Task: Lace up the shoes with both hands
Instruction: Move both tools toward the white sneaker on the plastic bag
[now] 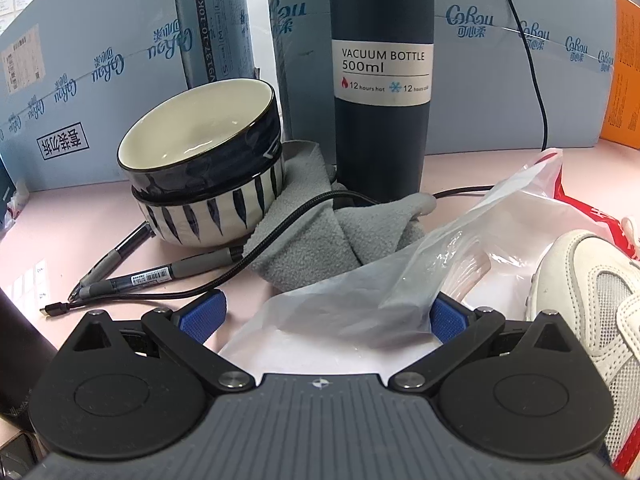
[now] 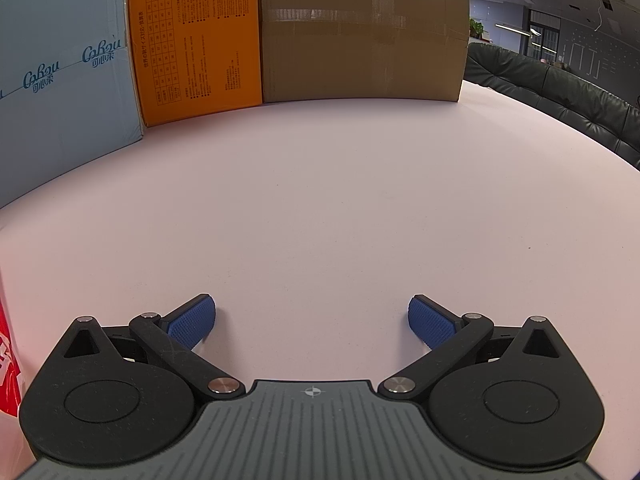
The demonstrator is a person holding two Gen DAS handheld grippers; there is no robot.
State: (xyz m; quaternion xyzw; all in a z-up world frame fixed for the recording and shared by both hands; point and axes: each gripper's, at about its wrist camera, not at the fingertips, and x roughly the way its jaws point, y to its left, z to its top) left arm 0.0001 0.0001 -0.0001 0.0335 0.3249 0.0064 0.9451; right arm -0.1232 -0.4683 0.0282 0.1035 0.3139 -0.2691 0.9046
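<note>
A white sneaker (image 1: pixel 588 292) lies at the right edge of the left wrist view, on a clear plastic bag (image 1: pixel 400 292) with red print. Its laces are hardly visible. My left gripper (image 1: pixel 326 316) is open, its blue pads wide apart over the bag's near edge, left of the shoe and holding nothing. My right gripper (image 2: pixel 312 322) is open and empty over the bare pink table (image 2: pixel 340 200). The shoe does not show in the right wrist view.
Two stacked bowls (image 1: pixel 204 168), a dark vacuum bottle (image 1: pixel 382 80), a grey cloth (image 1: pixel 320 228), pens (image 1: pixel 160 272) and a black cable (image 1: pixel 240 268) stand behind the left gripper. Light-blue (image 2: pixel 60 92), orange (image 2: pixel 196 36) and brown boxes (image 2: pixel 360 32) line the back. A black sofa (image 2: pixel 560 92) lies beyond the table's right edge.
</note>
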